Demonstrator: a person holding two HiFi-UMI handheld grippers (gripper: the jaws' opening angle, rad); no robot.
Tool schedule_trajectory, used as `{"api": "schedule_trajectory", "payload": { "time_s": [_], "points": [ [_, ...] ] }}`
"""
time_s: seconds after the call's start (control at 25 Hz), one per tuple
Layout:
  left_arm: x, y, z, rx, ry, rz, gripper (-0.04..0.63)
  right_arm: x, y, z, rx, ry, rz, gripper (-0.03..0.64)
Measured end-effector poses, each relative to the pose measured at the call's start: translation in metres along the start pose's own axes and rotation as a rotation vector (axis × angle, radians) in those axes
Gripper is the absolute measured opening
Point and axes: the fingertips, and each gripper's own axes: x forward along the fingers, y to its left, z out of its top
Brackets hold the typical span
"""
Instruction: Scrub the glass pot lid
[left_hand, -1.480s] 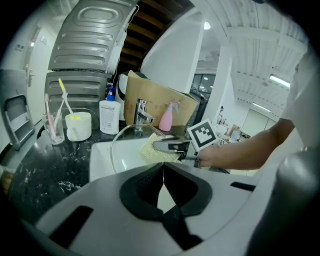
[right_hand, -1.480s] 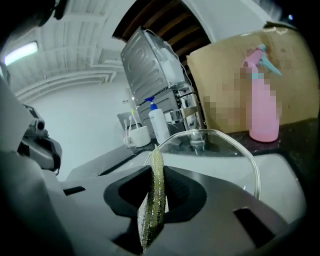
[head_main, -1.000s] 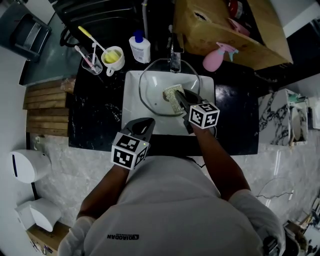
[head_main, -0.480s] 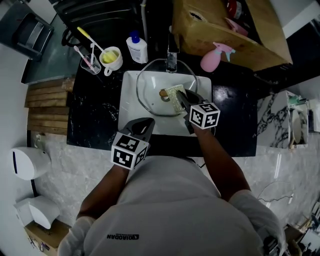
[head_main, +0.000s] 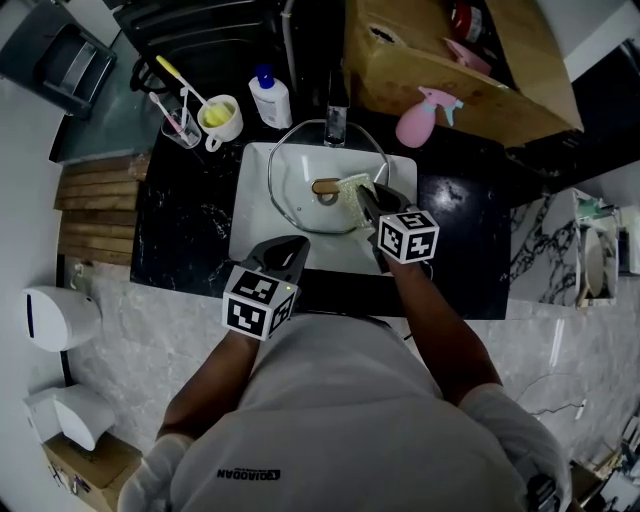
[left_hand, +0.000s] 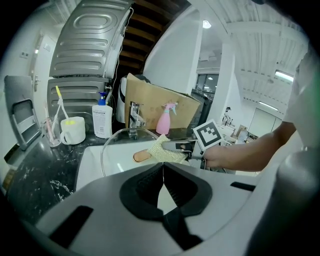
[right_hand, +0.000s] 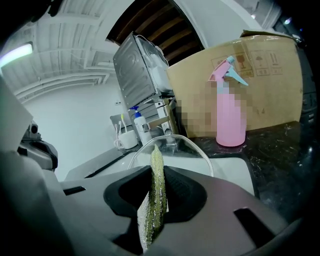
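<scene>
We see the right gripper, jaws clenched on the sponge, now shifted toward 3 o'clock, uncovering the knob of the glass pot lid; scrubbing seems mid-stroke. The left gripper idles, jaws closed on nothing.

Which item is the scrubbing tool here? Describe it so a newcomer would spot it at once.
Find the white sink set in the black counter, with the glass lid resting in it. Just right of the lid's wooden knob, the right gripper has its jaws clamped on a sponge. It is the only flat, rough, yellow-green pad there.
</scene>
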Motion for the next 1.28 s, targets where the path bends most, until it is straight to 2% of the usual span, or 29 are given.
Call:
{"api": "schedule_trajectory", "payload": {
  "time_s": [0.32, 0.64, 0.76, 0.92, 1.08, 1.28],
  "points": [
    [-0.003, -0.016, -0.002, -0.023, -0.014, 0.061, 0.015, -0.031, -0.004, 0.000, 0.000, -0.001, 0.022, 0.094],
    [-0.016, -0.030, -0.009, -0.045, -0.027, 0.123, 0.015, -0.071, 0.030, 0.006, -0.018, -0.044, 0.159, 0.095],
    [-0.024, -0.032, -0.013, -0.052, -0.026, 0.131, 0.015, -0.094, 0.049, 0.005, 0.006, -0.077, 0.229, 0.095],
    [-0.032, -0.030, -0.013, -0.048, -0.029, 0.124, 0.015, -0.119, 0.063, 0.001, 0.087, -0.104, 0.257, 0.097],
    [-0.040, -0.027, -0.007, -0.026, -0.049, 0.095, 0.015, -0.127, 0.082, -0.004, 0.078, -0.102, 0.230, 0.103],
    [-0.062, -0.031, -0.012, 0.025, -0.062, 0.014, 0.015, -0.139, 0.115, -0.011, 0.108, -0.134, 0.179, 0.096]
  ]
}}
